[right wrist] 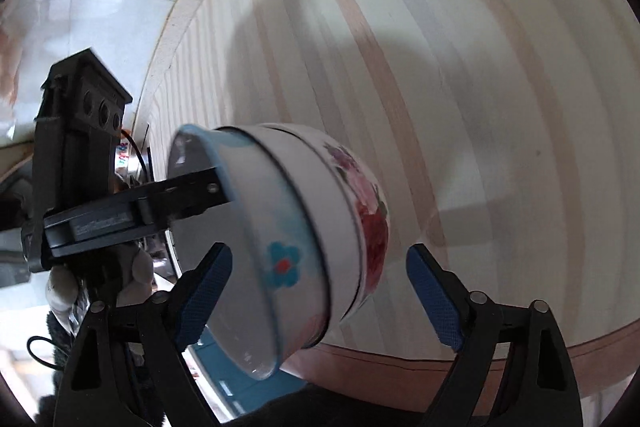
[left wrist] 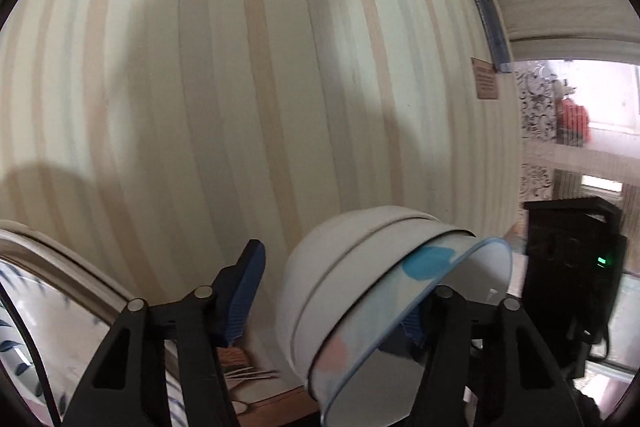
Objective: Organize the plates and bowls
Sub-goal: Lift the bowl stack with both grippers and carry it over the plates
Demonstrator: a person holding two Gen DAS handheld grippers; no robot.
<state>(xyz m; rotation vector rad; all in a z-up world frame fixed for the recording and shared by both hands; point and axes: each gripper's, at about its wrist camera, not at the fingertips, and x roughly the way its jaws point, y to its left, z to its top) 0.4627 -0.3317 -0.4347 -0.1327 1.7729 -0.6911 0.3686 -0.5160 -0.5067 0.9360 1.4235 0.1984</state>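
- Clearly, a nested stack of bowls (left wrist: 320, 279) hangs tilted in the air in front of a striped wall (left wrist: 200, 67), with its mouth turned toward the lower right of the left wrist view.
- The innermost bowl has a thin blue rim and blue and pink spots; the outermost bowl (right wrist: 368, 211) carries red and pink flowers (seen only from the right wrist view).
- The left gripper (left wrist: 332, 287) has one finger (right wrist: 196, 187) reaching into the mouth of the stack. Its other blue pad (left wrist: 244, 291) stands just beside the outer wall, with a sliver of wallpaper showing between them, so I cannot tell whether these jaws are clamped on the stack.
- A white-gloved hand (right wrist: 136, 275) grips the left gripper's body at the left of the right wrist view.
- The right gripper (right wrist: 320, 291) has its jaws spread wide on either side of the stack. The right pad (right wrist: 436, 303) is apart from the flowered bowl, and the left pad (right wrist: 204, 295) sits just at the blue rim.
- A large plate (left wrist: 52, 267) with a blue leaf pattern fills the lower left of the left wrist view.
- A brown strip of desk (right wrist: 400, 367) runs below the stack.
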